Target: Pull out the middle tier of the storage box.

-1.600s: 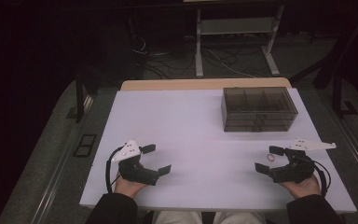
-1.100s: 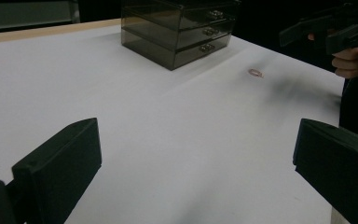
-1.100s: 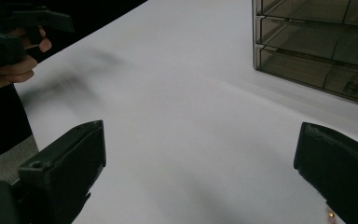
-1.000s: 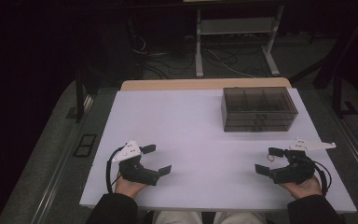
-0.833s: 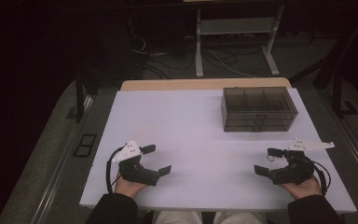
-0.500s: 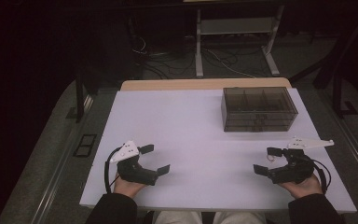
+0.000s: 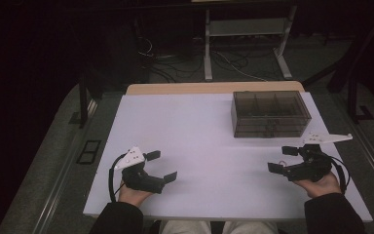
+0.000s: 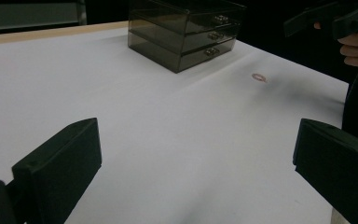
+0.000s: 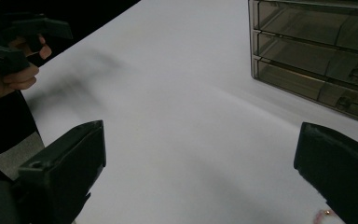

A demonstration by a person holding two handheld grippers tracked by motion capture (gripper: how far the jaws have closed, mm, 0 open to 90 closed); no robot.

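A smoky see-through drawer box [image 7: 271,114] stands at the back right of the white table [image 7: 209,126]; it has three drawers with small knobs [image 8: 186,28] [image 9: 317,51]. A small pinkish ring [image 8: 259,77] lies flat on the table in front of the box, close to my right gripper [image 7: 281,159] and by its right jaw [image 9: 325,214]. That gripper is open and empty at the front right [image 9: 198,177]. My left gripper [image 7: 161,165] is open and empty at the front left [image 8: 196,177].
A wooden strip [image 7: 214,88] runs along the table's far edge. Beyond it are a metal stand [image 7: 246,29] and cables on a dark floor. The other hand's gripper appears far off in each gripper view [image 8: 335,16] [image 9: 18,32].
My right gripper has crept slightly to the left. The left gripper and the box have stayed where they were.
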